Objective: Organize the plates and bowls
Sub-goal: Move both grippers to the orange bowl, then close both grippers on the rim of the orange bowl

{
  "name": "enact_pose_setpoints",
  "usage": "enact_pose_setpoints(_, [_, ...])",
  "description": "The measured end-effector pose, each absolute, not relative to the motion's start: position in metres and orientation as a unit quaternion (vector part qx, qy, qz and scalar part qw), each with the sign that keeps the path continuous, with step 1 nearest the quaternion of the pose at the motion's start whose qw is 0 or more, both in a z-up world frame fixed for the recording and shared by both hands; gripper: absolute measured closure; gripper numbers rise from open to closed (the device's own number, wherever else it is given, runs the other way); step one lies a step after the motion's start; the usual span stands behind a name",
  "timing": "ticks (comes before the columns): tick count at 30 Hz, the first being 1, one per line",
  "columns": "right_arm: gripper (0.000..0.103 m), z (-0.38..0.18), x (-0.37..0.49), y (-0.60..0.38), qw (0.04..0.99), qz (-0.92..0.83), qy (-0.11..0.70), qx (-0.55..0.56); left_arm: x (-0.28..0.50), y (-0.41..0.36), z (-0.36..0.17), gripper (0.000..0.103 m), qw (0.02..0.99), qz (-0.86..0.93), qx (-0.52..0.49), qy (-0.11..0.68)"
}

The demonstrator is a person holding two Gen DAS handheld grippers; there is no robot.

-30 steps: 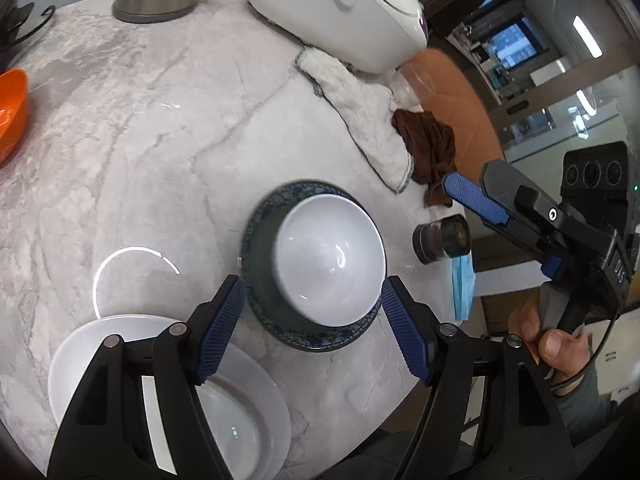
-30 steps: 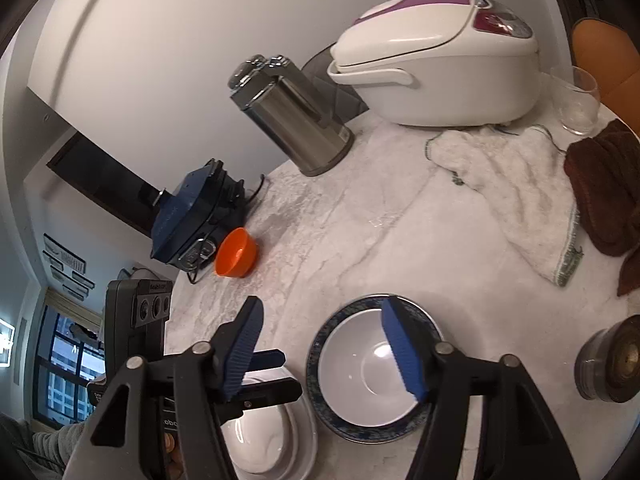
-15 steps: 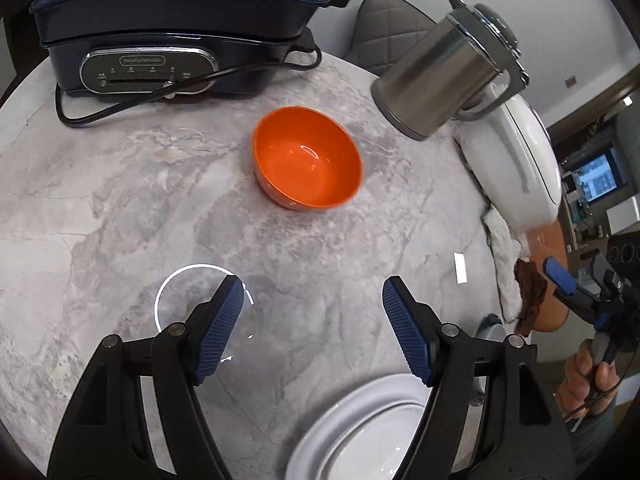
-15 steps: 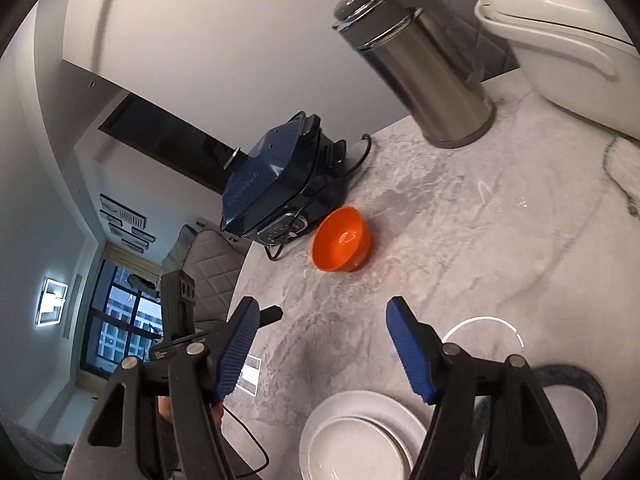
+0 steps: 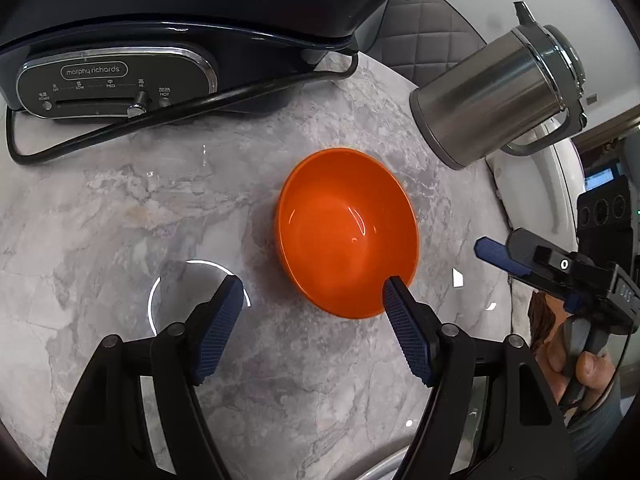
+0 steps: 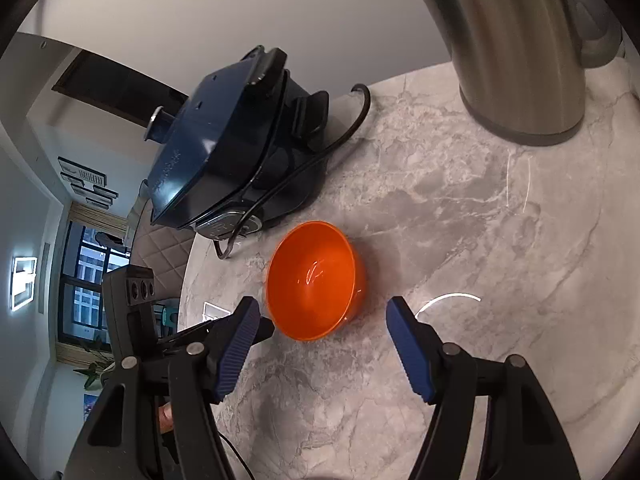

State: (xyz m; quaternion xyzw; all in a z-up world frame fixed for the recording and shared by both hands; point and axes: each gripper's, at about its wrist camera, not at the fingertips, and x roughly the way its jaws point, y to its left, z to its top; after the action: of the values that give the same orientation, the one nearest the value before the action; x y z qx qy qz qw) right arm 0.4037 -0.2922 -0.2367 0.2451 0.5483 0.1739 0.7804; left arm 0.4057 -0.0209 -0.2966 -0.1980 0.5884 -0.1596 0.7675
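Orange bowl [image 5: 347, 232] sits alone mid-table, near the dark cooker [image 5: 120, 40] at the far edge, not yet collected. Left gripper [image 5: 312, 300] and right gripper [image 6: 322, 320] are spread, empty. Stacking judged unfinished.

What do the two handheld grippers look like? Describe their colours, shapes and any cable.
Both the left gripper and the right gripper have black angular frames with round pivot bolts and ribbed blue pads on the fingers. A thin black cable hangs below the right one, beside a grey sleeve.
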Motion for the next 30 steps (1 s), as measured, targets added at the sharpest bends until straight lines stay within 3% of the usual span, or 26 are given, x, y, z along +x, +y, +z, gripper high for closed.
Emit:
enact_pose_setpoints(10, [0.039, -0.296, 0.444, -0.28, 0.734, 0.176, 0.601, 0.261, 0.431, -0.026, -0.321, 0.034, 0.764, -0.154, -0.191, 0.597])
enact_pose_setpoints(15, [0.049, -0.313, 0.451, -0.275, 0.721, 0.172, 0.618, 0.261, 0.439, -0.035, -0.328, 0.056, 0.762, -0.155, -0.184, 0.602])
enact_pose_setpoints(17, [0.06, -0.318, 0.452, -0.274, 0.718, 0.174, 0.621, 0.262, 0.443, -0.039, -0.332, 0.077, 0.759, -0.159, -0.188, 0.603])
enact_pose_setpoints(18, [0.07, -0.319, 0.452, -0.273, 0.717, 0.174, 0.623, 0.26, 0.442, -0.039, -0.333, 0.077, 0.759, -0.158, -0.188, 0.603])
enact_pose_setpoints(20, [0.081, -0.323, 0.452, -0.27, 0.714, 0.17, 0.629, 0.255, 0.442, -0.04, -0.335, 0.081, 0.758, -0.158, -0.19, 0.604])
enact_pose_setpoints(30, [0.084, -0.311, 0.44, -0.28, 0.722, 0.157, 0.622, 0.259, 0.425, -0.053, -0.321, 0.084, 0.758, -0.163, -0.185, 0.604])
